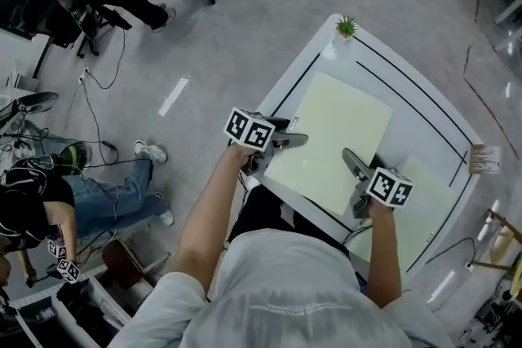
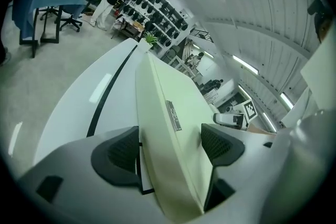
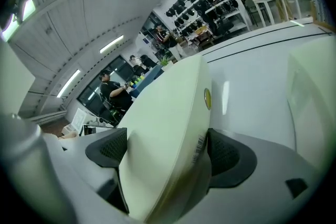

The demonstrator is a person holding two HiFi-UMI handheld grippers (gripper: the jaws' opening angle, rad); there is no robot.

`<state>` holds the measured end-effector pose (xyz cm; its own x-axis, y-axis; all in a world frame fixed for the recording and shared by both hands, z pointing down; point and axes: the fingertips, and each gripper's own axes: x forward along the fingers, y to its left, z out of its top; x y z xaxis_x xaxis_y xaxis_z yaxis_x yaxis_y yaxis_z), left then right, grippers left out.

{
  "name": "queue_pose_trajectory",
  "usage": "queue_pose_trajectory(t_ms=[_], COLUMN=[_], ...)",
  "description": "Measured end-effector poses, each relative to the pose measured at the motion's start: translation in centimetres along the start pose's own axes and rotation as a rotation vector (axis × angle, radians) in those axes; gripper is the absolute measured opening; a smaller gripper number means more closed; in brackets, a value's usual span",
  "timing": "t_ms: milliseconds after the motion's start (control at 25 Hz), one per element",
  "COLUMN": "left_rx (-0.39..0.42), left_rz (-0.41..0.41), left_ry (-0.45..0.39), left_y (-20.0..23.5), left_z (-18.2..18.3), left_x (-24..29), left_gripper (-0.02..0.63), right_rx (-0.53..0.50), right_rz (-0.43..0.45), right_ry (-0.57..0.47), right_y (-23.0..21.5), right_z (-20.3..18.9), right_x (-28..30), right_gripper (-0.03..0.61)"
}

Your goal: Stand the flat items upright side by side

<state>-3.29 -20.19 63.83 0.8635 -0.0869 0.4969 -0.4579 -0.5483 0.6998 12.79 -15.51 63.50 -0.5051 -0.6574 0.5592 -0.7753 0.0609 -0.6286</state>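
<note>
I hold one pale yellow-green flat item [image 1: 334,138] between both tools, over the near part of the white table [image 1: 326,61]. My left hand-held gripper [image 1: 294,141] grips its left edge: in the left gripper view the edge runs straight between the two dark pads [image 2: 223,145], which are closed against it from either side. A small silver label [image 2: 173,115] sits on the face just beyond the pads. My right hand-held gripper [image 1: 349,157] grips the item's near-right edge. In the right gripper view the item fills the gap between the jaws, which are closed on it. A round yellow sticker [image 3: 208,98] and a barcode [image 3: 200,150] show on its thin side there.

From the head view the item's broad face is turned up toward me. I cannot tell whether its far edge rests on the table or hangs free.

A second pale flat item [image 1: 431,179] lies flat on the table to the right, just beside my right hand-held gripper. Black lines [image 1: 418,103] mark the tabletop, and a small green plant [image 1: 347,27] stands at the far corner.
</note>
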Motion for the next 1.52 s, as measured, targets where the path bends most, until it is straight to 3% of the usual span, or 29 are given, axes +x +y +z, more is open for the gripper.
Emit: queue_pose_trajectory(t_ms=[680,960,1120,1520], left_rx=[0.024,0.037,0.029,-0.085], left_rz=[0.042,0.054,0.039,-0.014], left_ry=[-0.049,-0.052,-0.105,-0.259], left_y=[-1.0,-1.6,-1.6,-1.1], left_z=[0.0,0.0,0.1,1.0], left_x=[0.0,-1.4,-2.1,-3.2], left_gripper=[0.383,0.394,0.402,0.402], right_rx=[-0.069,-0.144,-0.200,-0.331], right_rz=[0.039,0.091,0.098,0.157], right_ry=[0.004,-0.019,-0.024,-0.076], right_y=[0.7,2.2,2.8,3.9], right_z=[0.0,0.5,0.7,1.0], right_x=[0.0,0.0,0.1,0.1], right_gripper=[0.466,0.466,0.466,0.466])
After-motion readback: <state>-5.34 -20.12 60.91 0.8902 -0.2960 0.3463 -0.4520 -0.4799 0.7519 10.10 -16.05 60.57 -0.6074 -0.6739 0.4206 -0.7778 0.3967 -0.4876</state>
